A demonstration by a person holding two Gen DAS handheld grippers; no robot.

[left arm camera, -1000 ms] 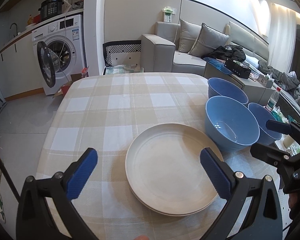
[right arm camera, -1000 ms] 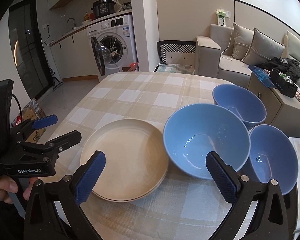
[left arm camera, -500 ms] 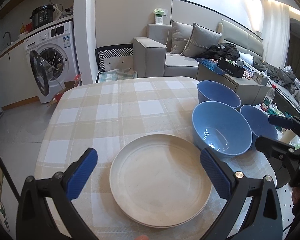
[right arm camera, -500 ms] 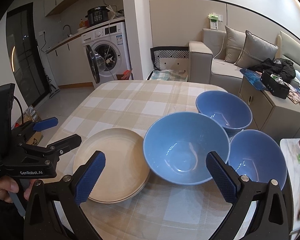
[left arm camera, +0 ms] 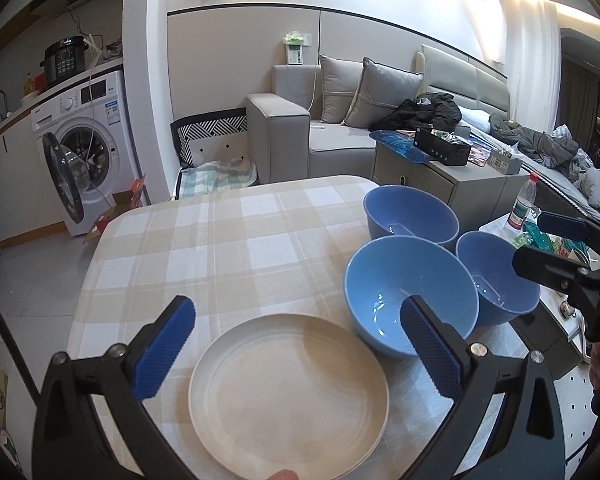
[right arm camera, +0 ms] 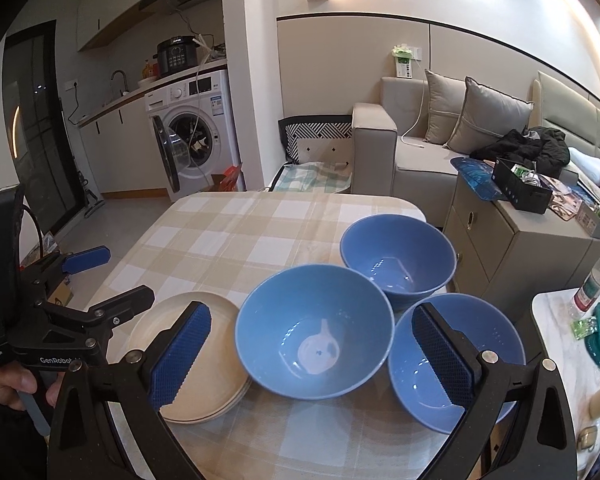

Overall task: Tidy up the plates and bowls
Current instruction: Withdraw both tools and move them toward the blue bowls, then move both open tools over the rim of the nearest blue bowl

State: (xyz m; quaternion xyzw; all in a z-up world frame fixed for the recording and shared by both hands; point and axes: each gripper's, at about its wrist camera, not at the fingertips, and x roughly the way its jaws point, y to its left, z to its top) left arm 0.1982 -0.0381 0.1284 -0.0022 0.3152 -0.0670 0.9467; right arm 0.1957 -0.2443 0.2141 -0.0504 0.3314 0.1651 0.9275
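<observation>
Checked table [left arm camera: 228, 240]: we find plates [left arm camera: 288, 392] stacked, three bowls [right arm camera: 314, 332] unnested. Both grippers [left arm camera: 296, 344] [right arm camera: 312, 356] spread, empty

Washing machine [left arm camera: 82, 148] door open; grey sofa [left arm camera: 340, 136] with cushions; water bottle [left arm camera: 521, 205] on side table.

Glossy blue bowls [right arm camera: 314, 340], matt plates [left arm camera: 288, 392]

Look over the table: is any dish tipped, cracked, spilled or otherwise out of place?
Nothing stands out. The cream plates sit stacked flat on the checked tablecloth, and the three blue bowls stand upright, empty, clustered close together. Both claws are open.
</observation>
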